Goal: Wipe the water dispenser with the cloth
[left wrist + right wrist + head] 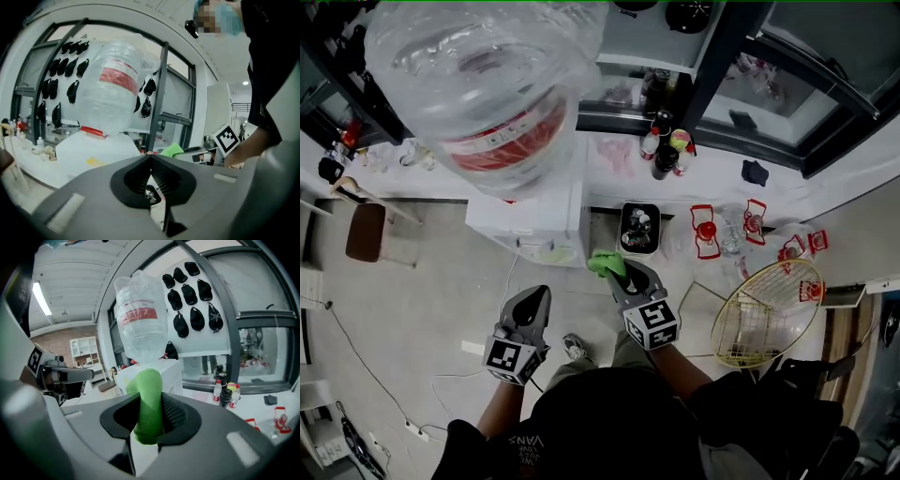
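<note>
The white water dispenser stands ahead of me with a big clear bottle with a red label upside down on top. My right gripper is shut on a green cloth, held just right of the dispenser's front corner and not clearly touching it. In the right gripper view the cloth sticks up between the jaws, with the dispenser and bottle beyond. My left gripper hangs lower, in front of the dispenser, shut and holding nothing. Its view shows the dispenser and bottle.
A black bin holding small items sits right of the dispenser. Bottles stand on the ledge behind. A round wire grille and red-trimmed objects lie at right. A brown stool is at left, a cable on the floor.
</note>
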`<state>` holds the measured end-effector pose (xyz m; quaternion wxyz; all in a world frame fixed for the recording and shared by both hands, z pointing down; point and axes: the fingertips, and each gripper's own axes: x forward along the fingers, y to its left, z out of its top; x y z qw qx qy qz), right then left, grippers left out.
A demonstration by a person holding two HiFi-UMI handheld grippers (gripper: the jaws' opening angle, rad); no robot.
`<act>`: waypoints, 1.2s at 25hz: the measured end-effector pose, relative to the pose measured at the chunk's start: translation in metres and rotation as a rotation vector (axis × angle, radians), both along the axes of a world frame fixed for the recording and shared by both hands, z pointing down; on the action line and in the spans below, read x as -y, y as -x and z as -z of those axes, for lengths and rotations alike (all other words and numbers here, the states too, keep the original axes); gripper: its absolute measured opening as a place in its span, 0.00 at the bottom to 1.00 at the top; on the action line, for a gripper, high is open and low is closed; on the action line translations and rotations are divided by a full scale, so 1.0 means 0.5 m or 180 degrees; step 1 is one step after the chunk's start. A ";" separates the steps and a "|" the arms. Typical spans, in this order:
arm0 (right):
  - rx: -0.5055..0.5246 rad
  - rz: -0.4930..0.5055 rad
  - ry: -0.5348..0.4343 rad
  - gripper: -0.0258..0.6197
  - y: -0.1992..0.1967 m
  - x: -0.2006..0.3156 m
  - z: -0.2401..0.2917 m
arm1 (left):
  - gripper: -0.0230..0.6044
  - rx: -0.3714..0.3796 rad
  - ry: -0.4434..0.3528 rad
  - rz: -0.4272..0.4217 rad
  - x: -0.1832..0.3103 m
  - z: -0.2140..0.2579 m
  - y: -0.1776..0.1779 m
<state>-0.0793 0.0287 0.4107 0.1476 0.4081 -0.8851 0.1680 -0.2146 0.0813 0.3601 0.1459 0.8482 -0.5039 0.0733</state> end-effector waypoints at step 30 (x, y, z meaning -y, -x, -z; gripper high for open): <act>-0.0186 0.0905 -0.0130 0.22 0.102 0.378 -0.220 | 0.04 0.0096 0.0462 0.0229 0.184 -0.194 -0.154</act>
